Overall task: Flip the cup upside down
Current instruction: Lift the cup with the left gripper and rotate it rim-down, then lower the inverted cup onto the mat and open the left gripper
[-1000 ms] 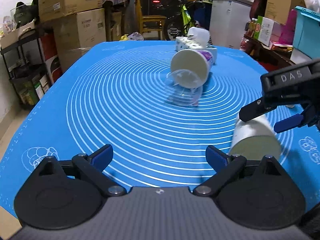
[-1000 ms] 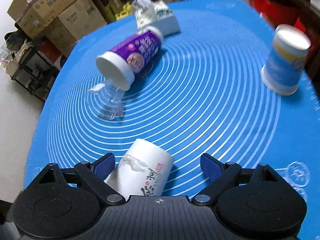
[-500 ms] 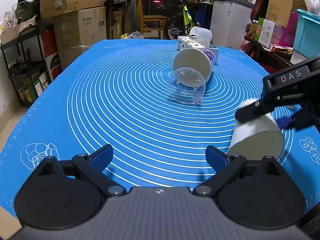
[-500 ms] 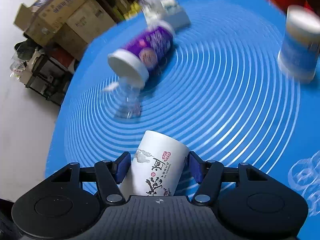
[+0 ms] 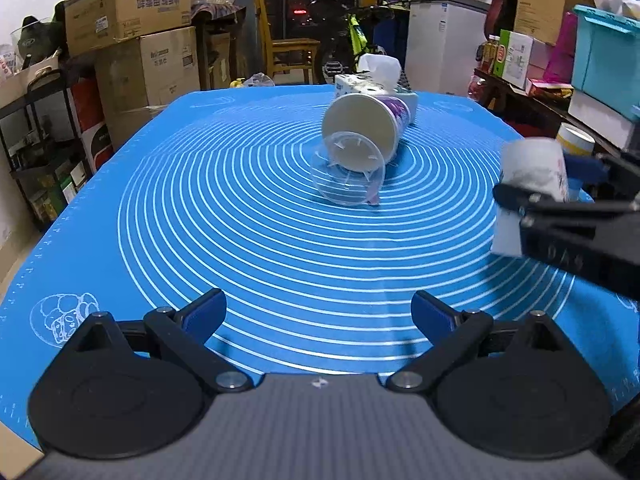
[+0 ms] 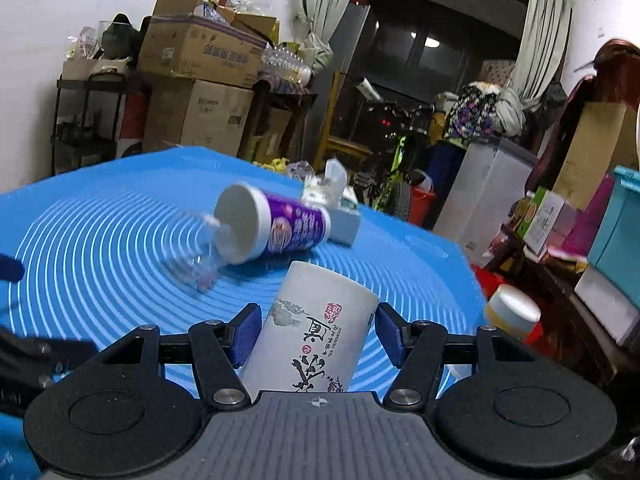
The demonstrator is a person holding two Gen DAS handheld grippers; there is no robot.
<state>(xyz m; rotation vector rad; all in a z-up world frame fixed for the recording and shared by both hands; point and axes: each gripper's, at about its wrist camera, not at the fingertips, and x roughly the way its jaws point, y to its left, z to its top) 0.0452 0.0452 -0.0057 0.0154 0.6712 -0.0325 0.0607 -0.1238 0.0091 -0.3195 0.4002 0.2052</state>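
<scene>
My right gripper (image 6: 316,332) is shut on a white paper cup with black calligraphy (image 6: 320,332) and holds it above the blue mat (image 6: 100,240), its closed base pointing away from the camera. The same cup (image 5: 532,188) shows at the right of the left wrist view, lifted and tilted, in the right gripper (image 5: 560,200). My left gripper (image 5: 318,312) is open and empty, low over the near part of the mat (image 5: 260,240).
A purple-and-white cup (image 5: 364,128) lies on its side mid-mat with a clear plastic cup (image 5: 348,176) against it. A tissue box (image 5: 376,84) sits behind them. A blue-and-yellow cup (image 6: 512,312) stands upside down at the mat's right edge. Boxes and shelves surround the table.
My right gripper closed on the white cup, lifted it off the mat and swung from looking down to nearly level. The left gripper stayed in place.
</scene>
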